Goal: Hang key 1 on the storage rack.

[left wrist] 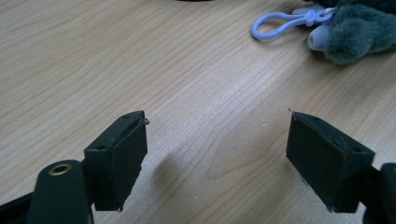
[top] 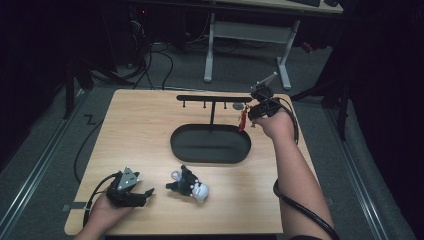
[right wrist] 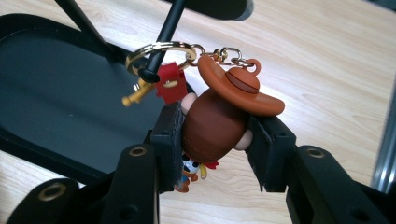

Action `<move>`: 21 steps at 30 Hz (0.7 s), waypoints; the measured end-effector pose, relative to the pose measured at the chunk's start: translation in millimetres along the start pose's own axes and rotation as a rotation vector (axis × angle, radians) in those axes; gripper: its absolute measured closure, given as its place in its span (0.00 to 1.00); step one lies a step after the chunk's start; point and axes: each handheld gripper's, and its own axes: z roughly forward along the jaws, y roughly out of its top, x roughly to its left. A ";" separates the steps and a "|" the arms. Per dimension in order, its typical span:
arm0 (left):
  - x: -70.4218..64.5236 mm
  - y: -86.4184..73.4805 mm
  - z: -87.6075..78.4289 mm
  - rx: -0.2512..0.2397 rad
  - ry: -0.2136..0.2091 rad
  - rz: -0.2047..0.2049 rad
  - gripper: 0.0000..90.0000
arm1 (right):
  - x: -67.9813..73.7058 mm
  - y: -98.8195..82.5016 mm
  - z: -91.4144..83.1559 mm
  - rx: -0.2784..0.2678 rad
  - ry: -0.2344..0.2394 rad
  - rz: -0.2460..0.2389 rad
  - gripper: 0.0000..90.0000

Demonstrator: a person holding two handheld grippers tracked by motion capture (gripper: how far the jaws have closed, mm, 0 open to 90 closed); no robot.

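Table: light wooden tabletop (top: 150,130).
Stand: black oval metal tray with a T-shaped peg rack (top: 210,145), at the far middle.
Left gripper (left wrist: 217,154): jaws spread wide, nothing between them, low over the near left wood.
Plush: dark grey stuffed toy with a pale blue clip (top: 189,185), just beside it.
Right gripper (right wrist: 215,140): pinching the brown figure keychain with an orange hat (right wrist: 219,116).
Ring: its gold key ring (right wrist: 156,53) is at a rack peg, over the tray's right end.
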 end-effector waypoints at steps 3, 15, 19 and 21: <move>0.0 -0.3 0.5 0.001 0.000 -0.001 0.23 | 1.0 -1.3 7.2 0.005 0.013 0.004 0.65; 0.7 1.5 1.7 -0.008 -0.008 -0.011 0.24 | -1.3 -15.7 21.4 -0.028 0.056 0.066 0.39; -0.7 3.2 2.3 -0.007 -0.020 -0.014 0.25 | -1.7 -34.0 14.3 -0.068 0.059 0.055 0.38; -2.0 4.2 2.2 -0.006 -0.025 -0.012 0.26 | -0.2 -48.2 10.6 -0.092 0.059 0.037 0.38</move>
